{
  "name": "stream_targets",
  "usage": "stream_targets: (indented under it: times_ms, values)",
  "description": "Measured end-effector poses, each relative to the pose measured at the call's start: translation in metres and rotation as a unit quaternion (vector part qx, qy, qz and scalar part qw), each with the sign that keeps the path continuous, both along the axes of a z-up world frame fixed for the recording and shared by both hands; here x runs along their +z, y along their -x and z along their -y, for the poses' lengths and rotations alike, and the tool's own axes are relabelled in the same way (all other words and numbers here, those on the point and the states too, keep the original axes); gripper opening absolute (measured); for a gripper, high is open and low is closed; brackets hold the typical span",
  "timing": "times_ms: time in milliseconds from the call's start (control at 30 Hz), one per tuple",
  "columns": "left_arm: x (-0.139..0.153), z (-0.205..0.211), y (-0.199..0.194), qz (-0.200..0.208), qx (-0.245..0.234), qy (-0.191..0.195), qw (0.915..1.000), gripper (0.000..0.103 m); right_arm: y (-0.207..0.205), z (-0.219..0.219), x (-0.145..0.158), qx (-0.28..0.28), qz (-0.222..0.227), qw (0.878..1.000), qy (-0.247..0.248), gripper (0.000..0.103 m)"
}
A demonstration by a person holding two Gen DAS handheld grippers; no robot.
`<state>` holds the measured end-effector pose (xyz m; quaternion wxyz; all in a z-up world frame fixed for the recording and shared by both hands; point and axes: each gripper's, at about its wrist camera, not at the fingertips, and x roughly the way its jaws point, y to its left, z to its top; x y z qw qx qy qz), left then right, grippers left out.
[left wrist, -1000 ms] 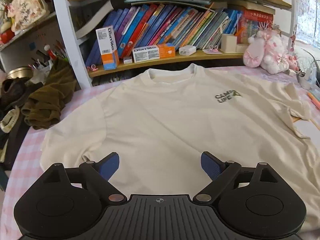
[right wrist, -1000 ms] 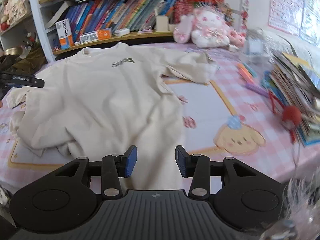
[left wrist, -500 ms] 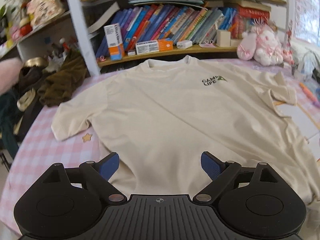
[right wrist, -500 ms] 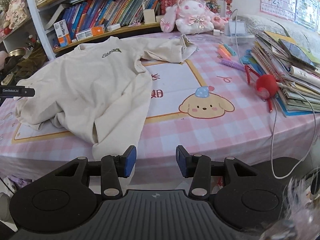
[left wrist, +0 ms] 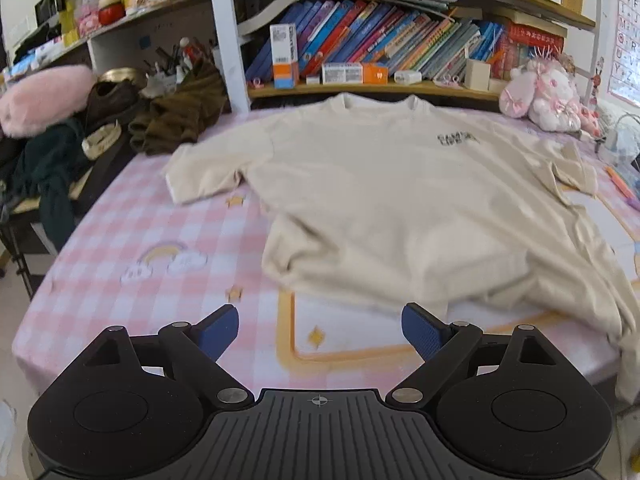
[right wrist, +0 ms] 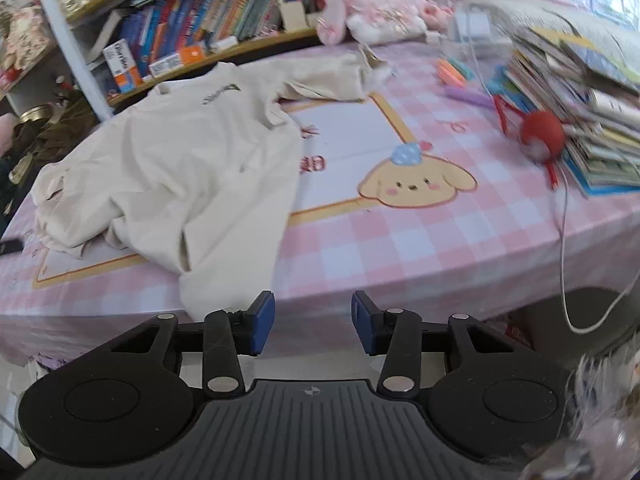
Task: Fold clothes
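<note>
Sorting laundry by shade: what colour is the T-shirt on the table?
Cream, plain apart from a small dark chest logo; the T-shirt shows best in the left wrist view.

Each view looks forward and down along its own tongs, from the near edge of the table toward the bookshelf at the far side. The left wrist camera, over the left tongs [left wrist: 320, 330], sits above the table's [left wrist: 132, 248] near left part, facing the bookshelf [left wrist: 360, 60] squarely. The right wrist camera, over the right tongs [right wrist: 313, 322], hangs just off the near edge, rolled slightly. Both views share the cream T-shirt [left wrist: 400, 208] [right wrist: 192, 160], the bookshelf [right wrist: 200, 40] and the pink plush toy [left wrist: 548, 96] [right wrist: 380, 8].
</note>
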<state>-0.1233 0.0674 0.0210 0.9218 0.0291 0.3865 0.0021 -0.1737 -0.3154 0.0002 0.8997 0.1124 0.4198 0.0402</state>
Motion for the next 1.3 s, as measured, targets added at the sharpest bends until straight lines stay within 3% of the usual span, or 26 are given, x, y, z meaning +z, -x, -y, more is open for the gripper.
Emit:
stream_targets:
  times_ms: [300,367,467,700,767,933,1033,1067,1100,1200,1267,1300]
  values:
    - [-0.010,0.004,0.000,-0.001,-0.038,-0.010,0.9992,0.091,-0.013,-0.019,-0.001,0.052,-0.004,0.998,-0.026,0.040]
    - [-0.018,0.009,-0.010,-0.005,-0.030,-0.043,0.9986,0.089,-0.016,-0.028,-0.002,0.067,-0.010,0.998,-0.014,0.047]
    - [-0.029,0.013,-0.026,-0.008,-0.030,-0.076,0.9966,0.088,-0.019,-0.041,-0.004,0.087,-0.017,0.996,0.004,0.048]
    - [-0.033,-0.009,-0.063,-0.017,0.002,-0.017,0.9997,0.087,-0.023,-0.054,-0.008,0.088,-0.024,0.996,0.027,0.044]
    - [-0.034,-0.016,-0.072,-0.023,0.013,0.006,0.9996,0.077,-0.025,-0.057,-0.009,0.084,-0.025,0.996,0.032,0.044]
    - [-0.044,-0.017,-0.087,-0.037,0.027,0.019,0.9988,0.076,-0.027,-0.061,-0.009,0.073,-0.026,0.996,0.038,0.043]
    - [-0.047,-0.018,-0.094,-0.038,0.035,0.040,0.9979,0.074,-0.027,-0.060,-0.009,0.066,-0.025,0.997,0.038,0.031]
    - [-0.048,-0.019,-0.095,-0.035,0.038,0.045,0.9976,0.074,-0.027,-0.060,-0.009,0.063,-0.024,0.997,0.039,0.017]
    - [-0.048,-0.018,-0.097,-0.033,0.037,0.045,0.9978,0.073,-0.028,-0.060,-0.009,0.061,-0.024,0.997,0.039,0.015]
    - [-0.048,-0.016,-0.101,-0.029,0.033,0.046,0.9980,0.065,-0.026,-0.060,-0.007,0.054,-0.020,0.998,0.039,0.014]
    - [-0.047,-0.015,-0.100,-0.024,0.027,0.053,0.9979,0.035,-0.026,-0.061,-0.006,0.053,-0.016,0.998,0.036,0.012]
    - [-0.046,-0.014,-0.099,-0.023,0.025,0.058,0.9977,0.027,-0.025,-0.059,-0.005,0.051,-0.013,0.998,0.033,0.011]
